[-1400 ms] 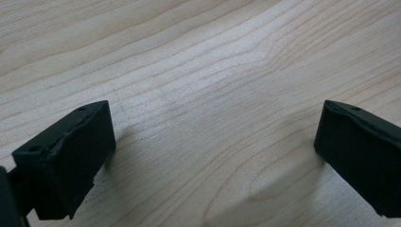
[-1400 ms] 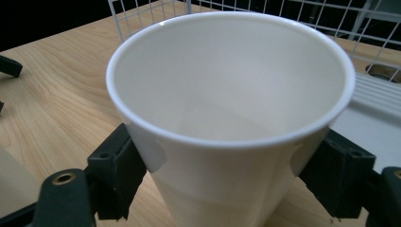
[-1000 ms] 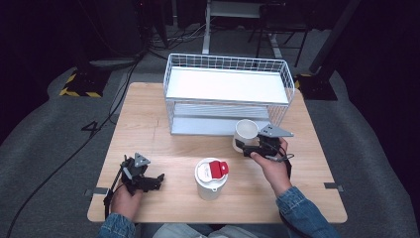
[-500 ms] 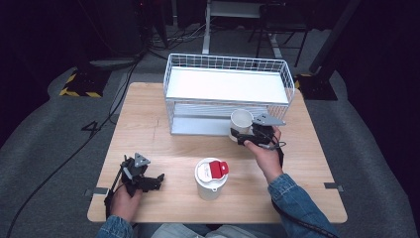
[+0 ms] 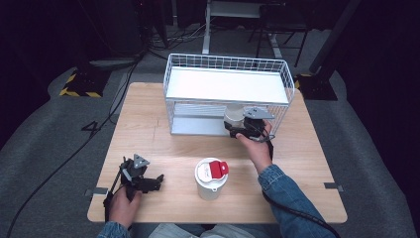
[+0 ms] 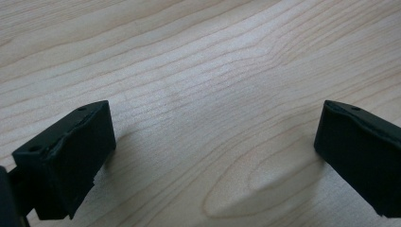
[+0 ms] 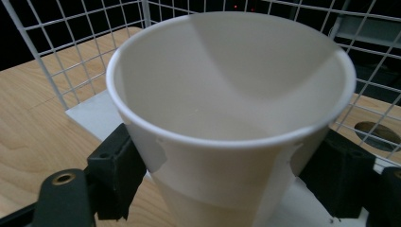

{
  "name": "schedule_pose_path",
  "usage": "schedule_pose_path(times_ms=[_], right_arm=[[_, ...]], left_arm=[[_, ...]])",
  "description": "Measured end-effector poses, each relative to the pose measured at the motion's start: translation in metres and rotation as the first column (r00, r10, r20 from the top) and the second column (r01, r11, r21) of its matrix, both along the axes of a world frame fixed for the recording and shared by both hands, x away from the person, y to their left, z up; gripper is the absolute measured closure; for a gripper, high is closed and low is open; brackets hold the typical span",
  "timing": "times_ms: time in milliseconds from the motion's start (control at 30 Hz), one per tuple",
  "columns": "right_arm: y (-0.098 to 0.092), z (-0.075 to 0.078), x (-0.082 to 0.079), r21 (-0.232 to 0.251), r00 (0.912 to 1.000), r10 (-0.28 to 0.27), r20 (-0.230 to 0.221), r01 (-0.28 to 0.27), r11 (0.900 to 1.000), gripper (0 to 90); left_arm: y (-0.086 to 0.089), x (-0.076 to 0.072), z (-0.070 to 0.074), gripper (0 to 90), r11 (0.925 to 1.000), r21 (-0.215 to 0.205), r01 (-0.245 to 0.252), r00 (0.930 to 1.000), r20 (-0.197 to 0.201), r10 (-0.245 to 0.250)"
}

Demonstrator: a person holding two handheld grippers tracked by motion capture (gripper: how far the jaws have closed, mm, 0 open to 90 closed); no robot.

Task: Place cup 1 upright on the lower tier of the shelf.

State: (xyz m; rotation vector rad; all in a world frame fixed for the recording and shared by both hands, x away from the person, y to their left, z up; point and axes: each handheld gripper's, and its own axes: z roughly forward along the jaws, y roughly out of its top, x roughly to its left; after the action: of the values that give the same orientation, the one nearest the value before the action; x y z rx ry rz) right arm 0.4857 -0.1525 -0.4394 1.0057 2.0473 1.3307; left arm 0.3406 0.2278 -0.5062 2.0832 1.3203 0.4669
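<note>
My right gripper (image 5: 237, 127) is shut on an empty white paper cup (image 5: 233, 115), held upright at the front opening of the white wire rack (image 5: 225, 61), just under its top shelf. In the right gripper view the two black pads (image 7: 116, 165) press the cup (image 7: 227, 109) from both sides, with the rack's mesh and lower white shelf behind it. My left gripper (image 5: 148, 181) rests low over the wooden table (image 5: 148, 124) at the front left. Its jaws stand wide apart in the left gripper view, my left gripper (image 6: 213, 151) holding nothing over bare wood.
A white cup with a red-and-white lid (image 5: 211, 177) stands near the table's front edge, between the two hands. The rack takes up the back middle of the table. Dark floor, cables and stands surround the table.
The right hand has carried the cup away from the person and slightly right, from in front of the rack to its lower opening. The left gripper has stayed still.
</note>
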Motion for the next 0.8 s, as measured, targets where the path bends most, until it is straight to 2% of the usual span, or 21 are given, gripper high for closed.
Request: schedule_pose_path(times_ms=[233,467,800], right_arm=[[0.01,-0.006,0.01,0.004,0.9998,-0.01,0.017,0.01,1.0,22.1],[0.019,-0.014,0.021,-0.007,0.9994,-0.023,0.028,0.023,1.0,22.0],[0.028,-0.025,0.026,-0.012,0.9991,-0.03,0.031,0.03,0.999,22.0]], left_arm=[[-0.003,-0.002,0.0,0.1,0.9996,0.003,-0.027,0.9996,0.0,0.027],[-0.003,-0.002,0.0,0.1,0.9996,0.005,-0.027,0.9996,0.0,0.027],[-0.003,-0.002,0.0,0.1,0.9996,0.006,-0.027,0.9996,0.0,0.027]])
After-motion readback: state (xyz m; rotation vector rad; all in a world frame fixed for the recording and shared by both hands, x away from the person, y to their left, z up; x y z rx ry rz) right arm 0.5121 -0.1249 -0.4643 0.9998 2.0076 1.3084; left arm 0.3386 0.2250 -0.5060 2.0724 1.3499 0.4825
